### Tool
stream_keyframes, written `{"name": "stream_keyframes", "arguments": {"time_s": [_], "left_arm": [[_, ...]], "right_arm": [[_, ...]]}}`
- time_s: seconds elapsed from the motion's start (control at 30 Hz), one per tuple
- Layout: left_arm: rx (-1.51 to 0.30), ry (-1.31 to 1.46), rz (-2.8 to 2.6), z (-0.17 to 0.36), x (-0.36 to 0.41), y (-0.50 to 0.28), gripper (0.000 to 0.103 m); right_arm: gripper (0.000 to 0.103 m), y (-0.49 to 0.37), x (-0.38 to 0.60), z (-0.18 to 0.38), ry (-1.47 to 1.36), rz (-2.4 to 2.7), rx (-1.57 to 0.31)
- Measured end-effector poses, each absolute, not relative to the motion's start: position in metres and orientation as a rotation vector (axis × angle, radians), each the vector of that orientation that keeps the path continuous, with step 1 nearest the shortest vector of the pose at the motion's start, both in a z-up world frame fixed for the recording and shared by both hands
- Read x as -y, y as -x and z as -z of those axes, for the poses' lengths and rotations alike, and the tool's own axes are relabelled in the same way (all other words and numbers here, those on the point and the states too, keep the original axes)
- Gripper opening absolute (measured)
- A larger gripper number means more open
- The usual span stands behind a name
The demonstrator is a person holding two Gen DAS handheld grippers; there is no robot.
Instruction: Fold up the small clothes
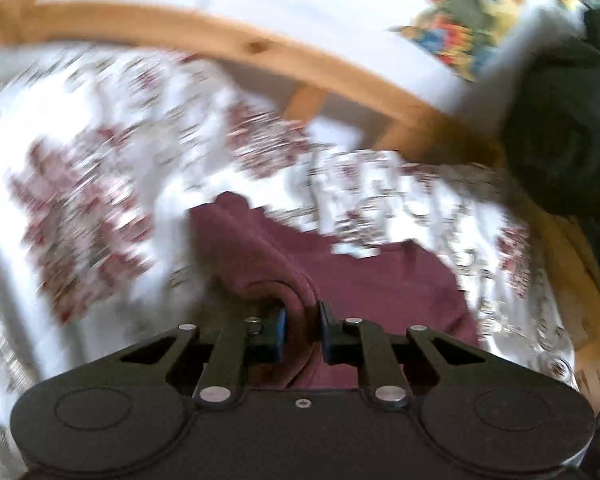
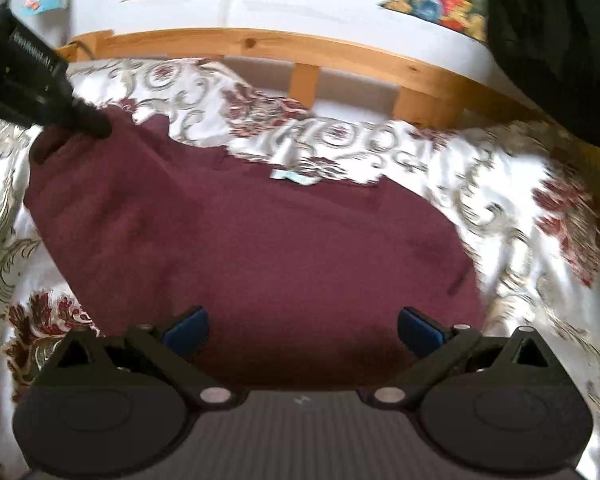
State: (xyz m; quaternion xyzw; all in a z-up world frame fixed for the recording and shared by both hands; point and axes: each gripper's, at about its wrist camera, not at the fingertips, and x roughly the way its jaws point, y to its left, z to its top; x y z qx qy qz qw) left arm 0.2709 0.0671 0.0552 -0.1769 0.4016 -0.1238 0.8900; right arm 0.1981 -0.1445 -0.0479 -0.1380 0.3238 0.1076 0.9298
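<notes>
The left gripper (image 1: 302, 330) has its fingers clamped on the maroon garment's (image 2: 252, 248) left edge. The right gripper (image 2: 302, 330), fingers wide apart, hovers above the garment. Folding looks barely begun.

The garment (image 2: 260, 248) lies on the bedspread (image 2: 520, 200), headboard (image 2: 340, 56) behind.

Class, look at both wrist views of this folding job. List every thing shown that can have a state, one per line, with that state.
left gripper: shut on a bunched edge of the garment.
right gripper: open, jaws wide, holding nothing.
maroon garment: spread on the bed, one corner lifted by the left gripper.
white label: exposed at the garment's far edge.
patterned bedspread: rumpled.
</notes>
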Motion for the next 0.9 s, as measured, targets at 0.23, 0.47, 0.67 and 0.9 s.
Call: {"name": "stream_keyframes", "arguments": {"time_s": [0.23,0.47,0.67,0.9], "left_arm": [[-0.846,0.214,0.368,-0.082,0.043,-0.284,0.016],[-0.889,0.099,0.433,-0.043,0.125,-0.273,0.014],[-0.927,0.103,0.473,-0.013,0.143,-0.261,0.015],[-0.858,0.136,0.597,-0.031,0.136,-0.240,0.065]], "right_arm": [[0.103,-0.187,0.215,0.012,0.232,-0.143,-0.719],[0.103,-0.179,0.297,-0.005,0.104,0.015,-0.661],[0.103,-0.183,0.324,-0.004,-0.022,-0.010,-0.641],[0.103,-0.194,0.322,0.001,-0.057,0.008,-0.630]]}}
